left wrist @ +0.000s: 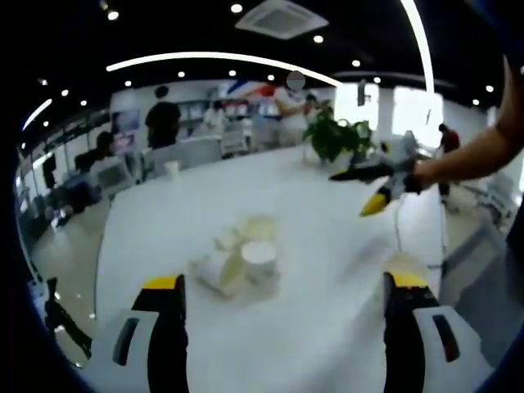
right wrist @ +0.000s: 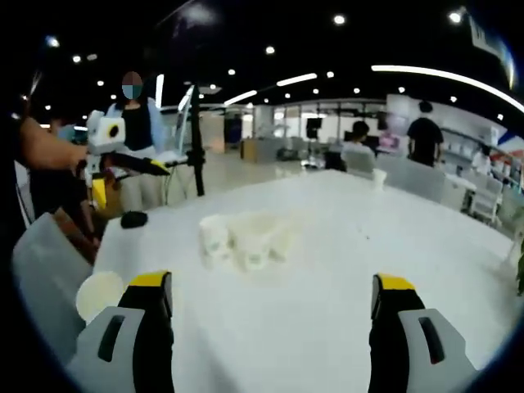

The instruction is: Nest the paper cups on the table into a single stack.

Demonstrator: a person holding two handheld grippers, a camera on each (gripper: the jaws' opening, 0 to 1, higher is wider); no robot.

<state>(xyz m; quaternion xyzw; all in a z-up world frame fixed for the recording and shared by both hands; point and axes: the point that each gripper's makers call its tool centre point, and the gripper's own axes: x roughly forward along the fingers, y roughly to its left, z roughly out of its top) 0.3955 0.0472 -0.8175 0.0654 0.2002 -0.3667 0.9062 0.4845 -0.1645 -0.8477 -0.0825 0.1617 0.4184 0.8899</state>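
Observation:
Several white paper cups (left wrist: 241,262) lie in a loose cluster on the white table (left wrist: 327,246), some on their sides. In the left gripper view my left gripper (left wrist: 284,281) is open and empty, with the cluster just beyond its jaws. My right gripper (left wrist: 378,178) hovers above the table at the right, held by a hand, well apart from the cups. From the right gripper view the same cups (right wrist: 246,237) lie ahead of my open, empty right gripper (right wrist: 272,281). The left gripper (right wrist: 123,161) is raised at the far left.
A single cup (left wrist: 172,169) stands at the table's far end, also visible in the right gripper view (right wrist: 378,178). A potted plant (left wrist: 336,135) stands on the far side. A small black object (right wrist: 133,219) lies near a tripod (right wrist: 196,131). People stand around.

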